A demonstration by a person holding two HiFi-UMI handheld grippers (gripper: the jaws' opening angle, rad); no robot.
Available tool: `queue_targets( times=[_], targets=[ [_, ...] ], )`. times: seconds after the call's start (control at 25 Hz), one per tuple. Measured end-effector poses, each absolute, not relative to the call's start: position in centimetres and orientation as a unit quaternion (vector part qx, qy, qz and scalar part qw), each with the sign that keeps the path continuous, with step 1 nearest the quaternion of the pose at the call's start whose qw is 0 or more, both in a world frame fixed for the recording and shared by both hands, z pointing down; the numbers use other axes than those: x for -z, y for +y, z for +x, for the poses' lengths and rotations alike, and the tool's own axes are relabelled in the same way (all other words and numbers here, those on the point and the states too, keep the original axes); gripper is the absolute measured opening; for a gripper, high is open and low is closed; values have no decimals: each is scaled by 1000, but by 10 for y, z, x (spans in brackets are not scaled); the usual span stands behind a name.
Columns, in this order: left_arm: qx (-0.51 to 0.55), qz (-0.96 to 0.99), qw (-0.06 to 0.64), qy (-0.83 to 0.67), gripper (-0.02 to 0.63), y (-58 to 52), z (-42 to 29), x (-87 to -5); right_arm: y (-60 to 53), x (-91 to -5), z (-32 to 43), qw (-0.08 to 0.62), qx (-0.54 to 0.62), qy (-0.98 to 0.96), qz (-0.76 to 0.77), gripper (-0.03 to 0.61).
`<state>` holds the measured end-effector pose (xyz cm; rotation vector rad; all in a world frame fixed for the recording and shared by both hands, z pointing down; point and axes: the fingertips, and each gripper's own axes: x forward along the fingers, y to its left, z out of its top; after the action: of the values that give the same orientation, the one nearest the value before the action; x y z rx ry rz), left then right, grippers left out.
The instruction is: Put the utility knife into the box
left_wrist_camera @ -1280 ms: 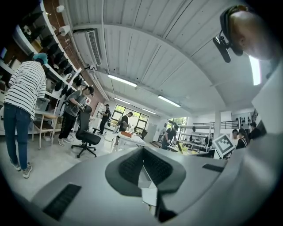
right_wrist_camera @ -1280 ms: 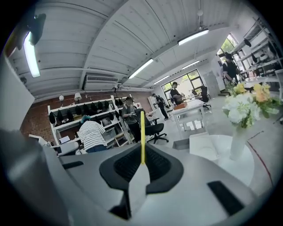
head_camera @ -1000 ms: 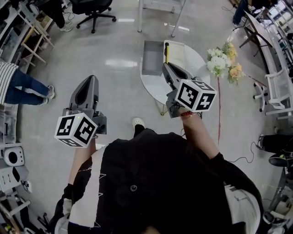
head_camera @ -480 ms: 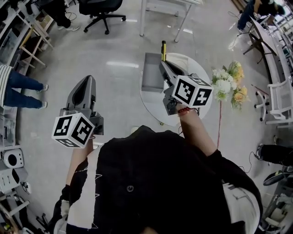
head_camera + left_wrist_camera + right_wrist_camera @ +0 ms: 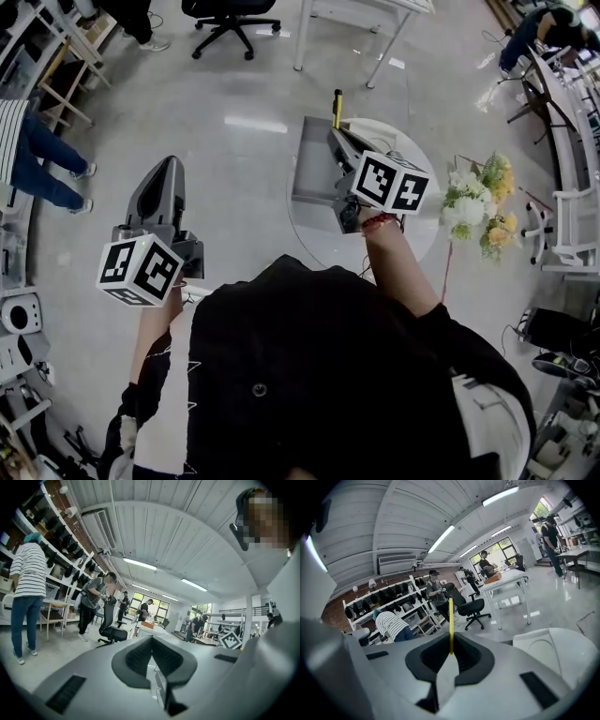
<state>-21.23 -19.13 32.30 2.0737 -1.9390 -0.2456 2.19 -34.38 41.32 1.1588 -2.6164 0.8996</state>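
The yellow utility knife [image 5: 336, 101] sticks out forward from my right gripper [image 5: 335, 134], which is shut on it. It hangs over the far right corner of the open grey box [image 5: 310, 169] on the round white table [image 5: 417, 239]. In the right gripper view the utility knife [image 5: 451, 618] rises as a thin yellow strip from between the closed jaws of the right gripper [image 5: 451, 654]. My left gripper [image 5: 165, 167] hangs over the floor to the left of the table, shut and empty; in its own view the left gripper [image 5: 152, 644] has its pads pressed together.
A bunch of white and yellow flowers [image 5: 484, 204] lies on the floor right of the table. A black office chair [image 5: 231, 13] and a white desk's legs [image 5: 386, 47] stand farther off. A person in jeans [image 5: 37, 159] stands at the left by shelving.
My right gripper has carried the knife forward along the box's right side, from its near corner to its far corner. The left gripper has barely moved.
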Motion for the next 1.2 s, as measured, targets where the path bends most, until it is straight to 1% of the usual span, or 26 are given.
queue_targets(
  times=[0.16, 0.48, 0.76, 1.04, 1.2],
  targets=[
    [75, 710, 153, -683, 11, -191, -219, -333, -352, -441, 18, 90, -324, -860, 383, 29],
    [61, 690, 173, -700, 11, -200, -236, -357, -362, -512, 10, 112, -422, -816, 380, 29],
    [42, 675, 184, -713, 11, -199, -245, -364, -364, -576, 14, 157, -453, -768, 424, 30],
    [35, 661, 187, -725, 11, -193, -257, -367, -358, -621, 13, 192, -497, -719, 447, 29],
    [36, 656, 189, -730, 11, -192, -260, -371, -360, -636, 16, 218, -491, -710, 455, 29]
  ],
)
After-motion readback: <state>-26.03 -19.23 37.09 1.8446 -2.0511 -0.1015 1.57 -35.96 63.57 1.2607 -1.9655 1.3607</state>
